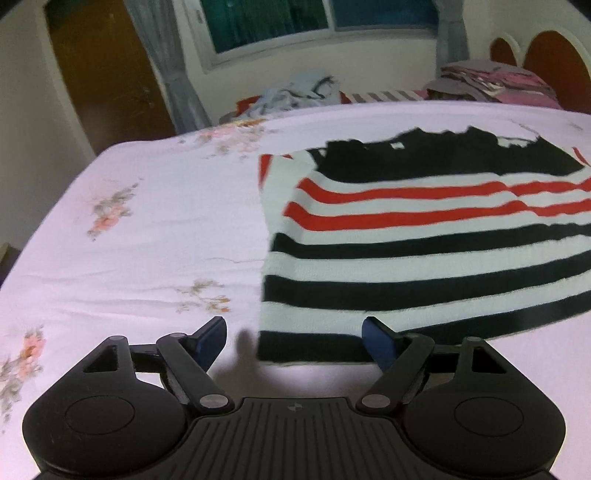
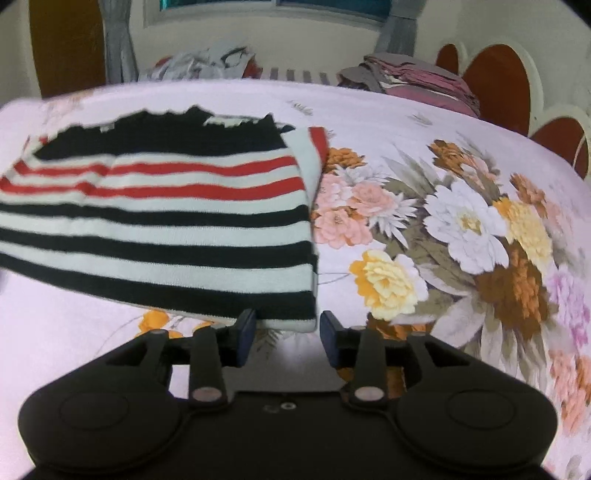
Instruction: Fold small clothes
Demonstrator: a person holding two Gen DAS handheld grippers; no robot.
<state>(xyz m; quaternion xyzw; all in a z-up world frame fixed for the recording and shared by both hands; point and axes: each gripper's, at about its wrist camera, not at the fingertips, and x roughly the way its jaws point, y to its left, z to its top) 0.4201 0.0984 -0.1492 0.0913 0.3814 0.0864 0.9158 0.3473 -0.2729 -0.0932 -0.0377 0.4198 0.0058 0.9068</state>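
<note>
Two tools hover over the bed point(image 1: 129, 236): left tool point(image 1: 293, 341) wide, right tool point(image 2: 288, 336) narrow (both empty), striped sweater point(image 2: 159, 221) at twelve o'clock.

Bed point(image 1: 129, 258) under a pale pink floral sheet point(image 2: 443, 229), brown door point(image 1: 107, 74) at far left, grey curtains point(image 1: 166, 66) flanking a white-framed window point(image 1: 314, 26) on a cream wall, scalloped brown headboard point(image 2: 498, 74) at far right, piled clothes point(image 2: 417, 79) along the far edge
</note>
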